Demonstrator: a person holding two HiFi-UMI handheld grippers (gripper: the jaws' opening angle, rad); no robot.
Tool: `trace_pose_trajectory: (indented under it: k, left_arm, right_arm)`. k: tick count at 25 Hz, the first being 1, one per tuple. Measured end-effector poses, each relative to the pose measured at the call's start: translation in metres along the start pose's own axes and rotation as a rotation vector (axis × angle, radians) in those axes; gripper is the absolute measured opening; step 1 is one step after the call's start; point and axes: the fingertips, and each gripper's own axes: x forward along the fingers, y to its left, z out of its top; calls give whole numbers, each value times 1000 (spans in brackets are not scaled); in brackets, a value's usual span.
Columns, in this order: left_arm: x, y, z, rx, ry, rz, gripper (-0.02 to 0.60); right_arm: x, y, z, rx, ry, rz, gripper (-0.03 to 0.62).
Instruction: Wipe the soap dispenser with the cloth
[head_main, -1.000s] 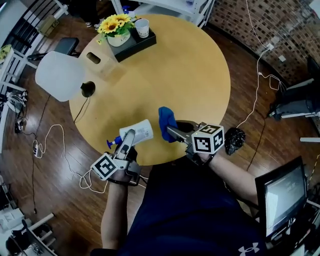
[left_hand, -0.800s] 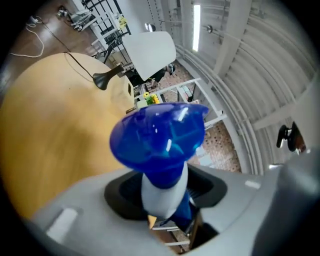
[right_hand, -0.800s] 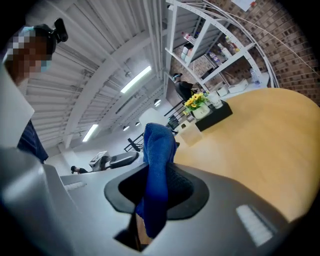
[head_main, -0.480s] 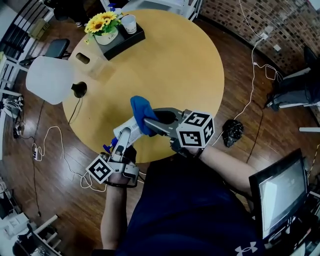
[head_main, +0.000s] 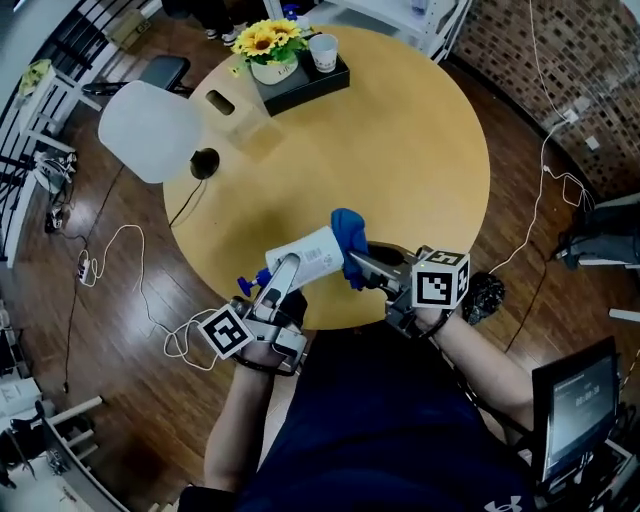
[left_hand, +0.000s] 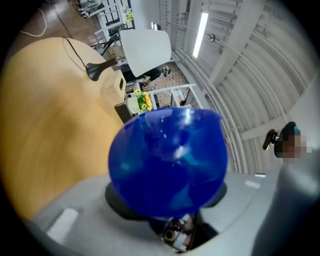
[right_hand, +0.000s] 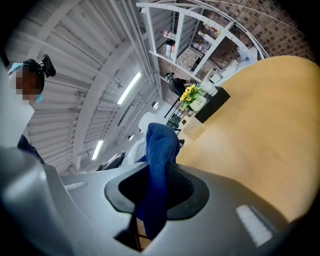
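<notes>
**Head view: soap dispenser held over the near edge of the surface, cloth at its body**

Head view shows the soap dispenser (head_main: 312, 257) held almost level above the near edge of the round wooden surface (head_main: 410, 150). Its blue pump (head_main: 247, 284) is turned to the near left and its white body to the far right. The left gripper (head_main: 288, 268) is closed on the pump end; in the left gripper view the blue part fills the space between the jaws. A bunched blue cloth (head_main: 350, 234) is pinched in the right gripper (head_main: 358, 262), a fold being clamped between narrow jaws while the rest stands out past the tips. The cloth is seen at the far-right end of the white body, touching it or just beside it; which cannot be told. A black tray (head_main: 300, 90) with sunflowers (head_main: 265, 40) stands well apart at the far left of the surface.

The dispenser is judged to be a light, fairly stiff plastic bottle with a smooth and probably slippery skin. A hold at the narrow pump end leaves the whole body free for wiping, but the bottle may be turned or levered in the jaws if it is pressed hard. The cloth is soft and limp, so it is best taken by a thick fold, as it is held now, and light strokes along the body are called for.
</notes>
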Motion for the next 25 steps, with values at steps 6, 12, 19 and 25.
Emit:
trace_pose_trajectory:
  k: [6, 12, 19, 25]
  left_arm:
    - [-2, 13, -1, -5, 15, 12, 209]
    - [-3, 4, -17, 7, 66, -26, 207]
    - [-2, 6, -16, -54, 25, -36, 207]
    - [-3, 53, 3, -81, -48, 79, 207]
  right_arm:
    - [-9, 13, -6, -35, 28, 17, 91]
    - [5, 14, 37, -96, -10, 47, 91]
    - [9, -10, 15, 27, 1, 36, 91]
    - [1, -13, -38, 95, 90, 24, 91]
